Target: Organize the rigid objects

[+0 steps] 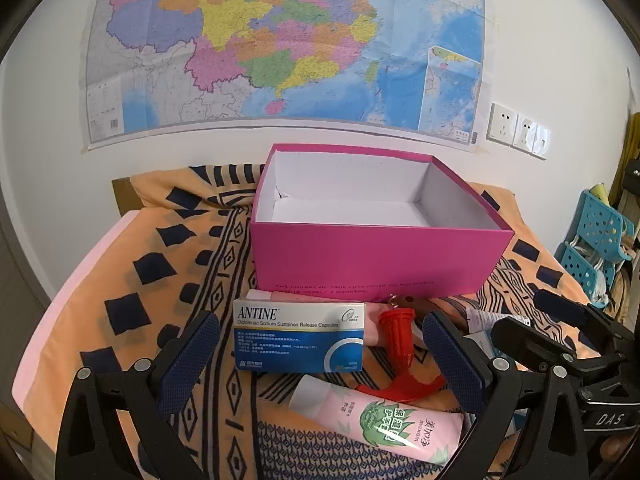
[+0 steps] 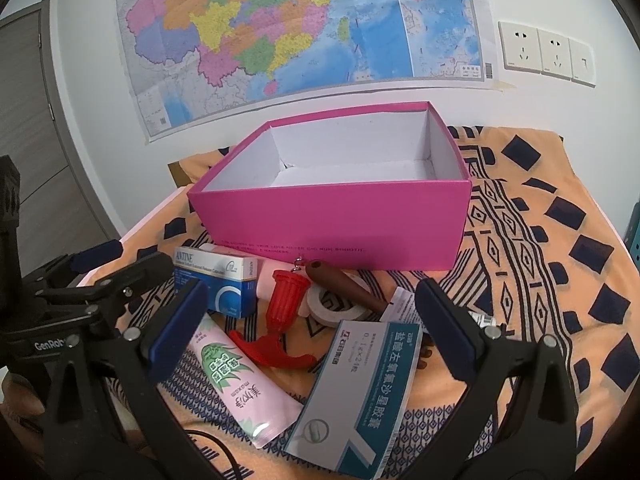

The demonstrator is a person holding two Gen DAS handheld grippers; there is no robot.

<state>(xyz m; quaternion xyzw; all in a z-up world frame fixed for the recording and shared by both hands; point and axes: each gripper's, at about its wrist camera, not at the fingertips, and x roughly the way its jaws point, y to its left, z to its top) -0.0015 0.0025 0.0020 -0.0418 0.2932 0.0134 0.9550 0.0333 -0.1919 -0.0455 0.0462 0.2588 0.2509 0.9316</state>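
An open, empty pink box point(image 1: 372, 256) point(image 2: 336, 224) stands on the patterned cloth. In front of it lie a blue ANTINE medicine box point(image 1: 300, 336) point(image 2: 218, 280), a red plastic piece point(image 1: 400, 352) point(image 2: 286, 308), a pink hand-cream tube point(image 1: 384, 420) point(image 2: 236, 388), a tape roll point(image 2: 332, 308), a brown piece point(image 2: 344, 284) and a teal-and-white medicine box point(image 2: 360, 396). My left gripper point(image 1: 320, 364) is open above the ANTINE box and the tube. My right gripper point(image 2: 312, 340) is open above the teal box and the tube. Both are empty.
An orange cloth with dark diamonds point(image 1: 168, 280) point(image 2: 560, 280) covers the table against a white wall with a map point(image 1: 280, 40). Wall sockets point(image 2: 544, 54) are at the right. A blue perforated rack point(image 1: 596, 248) stands right of the table. A grey door point(image 2: 32, 140) is at the left.
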